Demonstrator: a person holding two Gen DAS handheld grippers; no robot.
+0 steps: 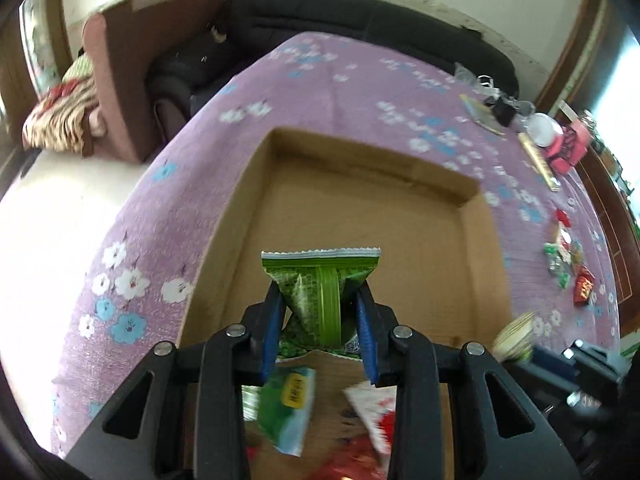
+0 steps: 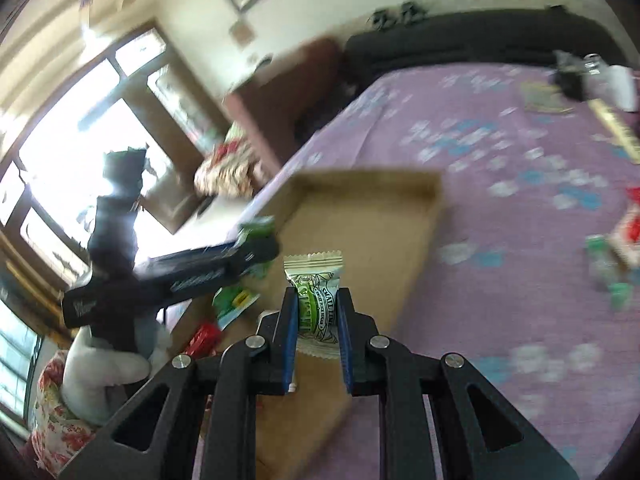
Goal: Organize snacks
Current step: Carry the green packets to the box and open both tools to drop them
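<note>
My left gripper (image 1: 320, 292) is shut on a green snack packet (image 1: 320, 280), pinched at its middle and held over a shallow cardboard box (image 1: 400, 176). A green-and-white packet (image 1: 286, 408) and red wrappers (image 1: 372, 404) lie in the box's near end. My right gripper (image 2: 318, 300) is shut on a small white-and-green candy packet (image 2: 316, 280), held above the same cardboard box (image 2: 372, 216). In the right wrist view the left gripper (image 2: 256, 248) shows at the left over the box, held by a person's hand in a pale sleeve (image 2: 100, 364), with the green packet (image 2: 258, 228) at its tip.
The box sits on a purple flowered tablecloth (image 1: 360, 92). Several loose snacks (image 1: 568, 256) lie at the table's right side, and a clutter of cups and packets (image 1: 536, 128) at the far right corner. A dark sofa (image 1: 360, 12) and a brown armchair (image 1: 132, 64) stand beyond the table.
</note>
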